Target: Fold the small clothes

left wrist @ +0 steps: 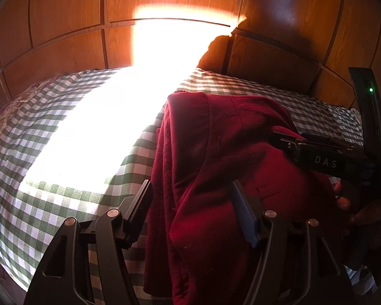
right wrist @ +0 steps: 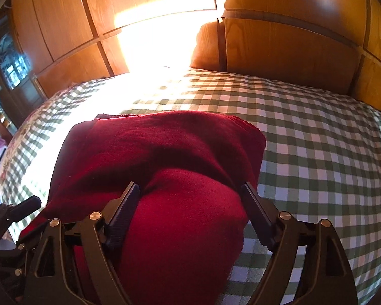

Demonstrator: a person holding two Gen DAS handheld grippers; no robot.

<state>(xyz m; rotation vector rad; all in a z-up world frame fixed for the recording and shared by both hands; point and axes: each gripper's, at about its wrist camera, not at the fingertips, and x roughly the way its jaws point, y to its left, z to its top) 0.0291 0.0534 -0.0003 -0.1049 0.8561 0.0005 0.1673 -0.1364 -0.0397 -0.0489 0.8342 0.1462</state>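
The red garment (right wrist: 165, 147) sits folded over on the checked bed (right wrist: 317, 139), near the front edge, probably so both hands can reach it. The right hand-held gripper (right wrist: 190, 203) straddles the top fold with jaws spread wide, pads not pinching. The left hand-held gripper (left wrist: 190, 203) hangs open over the garment's left edge too. Looks like a fold just laid down, both letting go.

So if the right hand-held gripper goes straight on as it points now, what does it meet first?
Most likely the red garment, bulging between the open right hand-held gripper; the checked bed cover lies beyond.
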